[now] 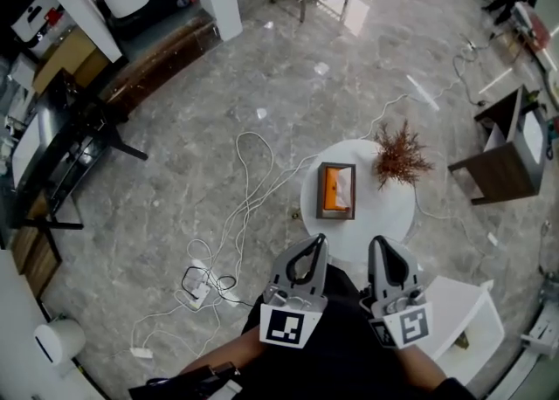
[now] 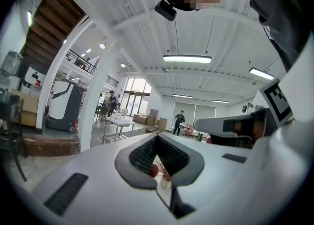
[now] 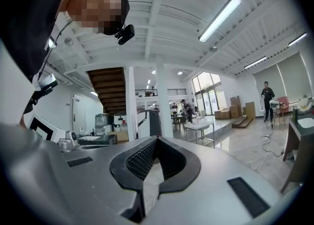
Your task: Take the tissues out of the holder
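Observation:
A brown wooden tissue holder (image 1: pixel 336 190) lies on the round white table (image 1: pixel 384 210); it shows an orange side and a white tissue in its top slot. Both grippers hang level on the near side of the table, short of the holder and apart from it. My left gripper (image 1: pixel 318 243) is shut with nothing in it; in its own view the left gripper (image 2: pixel 157 140) has its tips together. My right gripper (image 1: pixel 378 244) is shut and empty too, and in its own view the right gripper (image 3: pixel 157 143) has its tips meeting.
A dried reddish plant (image 1: pixel 400 155) stands on the table to the right of the holder. White cables (image 1: pixel 234 241) trail over the marble floor at the left. A dark wooden stool (image 1: pixel 502 158) and a white box (image 1: pixel 467 324) stand at the right.

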A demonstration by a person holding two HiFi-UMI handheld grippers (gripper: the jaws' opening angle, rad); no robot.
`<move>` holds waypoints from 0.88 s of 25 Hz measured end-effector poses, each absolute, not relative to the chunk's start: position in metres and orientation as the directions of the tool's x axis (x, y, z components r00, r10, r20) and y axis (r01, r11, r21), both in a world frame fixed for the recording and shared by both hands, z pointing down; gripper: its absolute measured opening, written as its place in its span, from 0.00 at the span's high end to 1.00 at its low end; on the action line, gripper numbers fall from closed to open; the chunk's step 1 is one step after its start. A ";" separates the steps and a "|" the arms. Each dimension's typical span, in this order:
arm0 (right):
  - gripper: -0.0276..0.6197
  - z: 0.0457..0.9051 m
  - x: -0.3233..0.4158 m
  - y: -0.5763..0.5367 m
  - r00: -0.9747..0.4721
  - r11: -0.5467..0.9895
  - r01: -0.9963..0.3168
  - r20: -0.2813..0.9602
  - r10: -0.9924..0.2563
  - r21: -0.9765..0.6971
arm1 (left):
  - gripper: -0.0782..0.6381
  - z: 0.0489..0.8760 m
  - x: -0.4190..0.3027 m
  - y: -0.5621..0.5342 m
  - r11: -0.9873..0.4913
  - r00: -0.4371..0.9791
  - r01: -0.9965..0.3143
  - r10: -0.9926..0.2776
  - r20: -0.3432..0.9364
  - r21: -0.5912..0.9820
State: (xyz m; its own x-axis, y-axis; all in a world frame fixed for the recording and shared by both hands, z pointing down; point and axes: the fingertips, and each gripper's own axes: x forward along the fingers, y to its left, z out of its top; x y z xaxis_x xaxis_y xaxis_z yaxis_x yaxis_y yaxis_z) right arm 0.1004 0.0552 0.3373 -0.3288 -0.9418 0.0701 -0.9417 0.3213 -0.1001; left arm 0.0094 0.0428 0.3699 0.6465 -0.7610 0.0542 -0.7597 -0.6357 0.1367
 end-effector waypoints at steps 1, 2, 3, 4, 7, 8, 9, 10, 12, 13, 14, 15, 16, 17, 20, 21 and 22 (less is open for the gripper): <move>0.95 0.336 0.106 0.053 -0.331 0.324 -0.941 0.068 -0.941 -0.096 | 0.89 0.367 0.014 0.041 -0.626 0.637 -0.767 -0.769 0.049 0.143; 0.95 0.335 0.112 0.051 -0.330 0.323 -0.942 0.068 -0.942 -0.097 | 0.89 0.364 0.017 0.039 -0.619 0.629 -0.773 -0.776 0.046 0.142; 0.95 0.335 0.118 0.049 -0.328 0.320 -0.942 0.069 -0.942 -0.101 | 0.89 0.363 0.021 0.037 -0.614 0.624 -0.778 -0.780 0.048 0.135; 0.95 0.337 0.124 0.047 -0.330 0.322 -0.941 0.071 -0.941 -0.107 | 0.89 0.363 0.025 0.035 -0.607 0.617 -0.784 -0.785 0.055 0.132; 0.95 0.350 0.138 0.041 -0.385 0.370 -0.917 0.085 -0.919 -0.147 | 0.89 0.368 0.043 0.030 -0.575 0.594 -0.798 -0.801 0.071 0.182; 0.95 0.356 0.141 0.040 -0.405 0.386 -0.907 0.091 -0.910 -0.171 | 0.89 0.369 0.050 0.029 -0.573 0.594 -0.796 -0.801 0.071 0.196; 0.95 0.360 0.144 0.040 -0.416 0.394 -0.900 0.097 -0.904 -0.188 | 0.89 0.370 0.057 0.029 -0.578 0.600 -0.791 -0.797 0.069 0.200; 0.95 0.363 0.145 0.040 -0.418 0.395 -0.899 0.104 -0.902 -0.191 | 0.89 0.370 0.063 0.029 -0.588 0.609 -0.785 -0.790 0.067 0.196; 0.95 0.369 0.144 0.041 -0.410 0.386 -0.905 0.127 -0.903 -0.179 | 0.89 0.373 0.072 0.029 -0.622 0.638 -0.766 -0.767 0.073 0.164; 0.95 0.373 0.143 0.040 -0.404 0.378 -0.909 0.141 -0.904 -0.176 | 0.89 0.374 0.074 0.028 -0.641 0.654 -0.754 -0.752 0.075 0.144; 0.95 0.377 0.140 0.037 -0.396 0.370 -0.913 0.154 -0.905 -0.175 | 0.89 0.374 0.075 0.025 -0.659 0.670 -0.741 -0.739 0.071 0.129; 0.95 0.379 0.137 0.035 -0.388 0.360 -0.916 0.165 -0.907 -0.174 | 0.89 0.372 0.075 0.022 -0.674 0.683 -0.729 -0.728 0.060 0.115; 0.95 0.380 0.134 0.032 -0.378 0.350 -0.921 0.174 -0.909 -0.172 | 0.89 0.368 0.075 0.019 -0.689 0.694 -0.718 -0.719 0.041 0.099; 0.95 0.382 0.132 0.028 -0.365 0.336 -0.926 0.181 -0.913 -0.171 | 0.89 0.365 0.075 0.014 -0.700 0.704 -0.709 -0.710 0.017 0.082; 0.95 0.385 0.134 0.012 -0.300 0.267 -0.947 0.196 -0.934 -0.176 | 0.89 0.368 0.071 -0.003 -0.720 0.723 -0.689 -0.690 0.007 0.083; 0.95 0.385 0.135 0.007 -0.276 0.245 -0.955 0.195 -0.941 -0.170 | 0.89 0.372 0.068 -0.007 -0.724 0.729 -0.682 -0.684 0.018 0.102; 0.95 0.385 0.134 0.002 -0.256 0.227 -0.961 0.197 -0.946 -0.158 | 0.89 0.376 0.064 -0.012 -0.727 0.735 -0.675 -0.678 0.025 0.124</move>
State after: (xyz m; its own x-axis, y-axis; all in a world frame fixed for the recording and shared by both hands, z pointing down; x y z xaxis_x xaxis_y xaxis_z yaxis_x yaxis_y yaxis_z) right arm 0.1344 0.0024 0.3852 -0.2560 -0.9464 0.1969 -0.9610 0.2271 -0.1578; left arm 0.0636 -0.0116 0.3760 0.7349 -0.6777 0.0252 -0.6750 -0.7274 0.1239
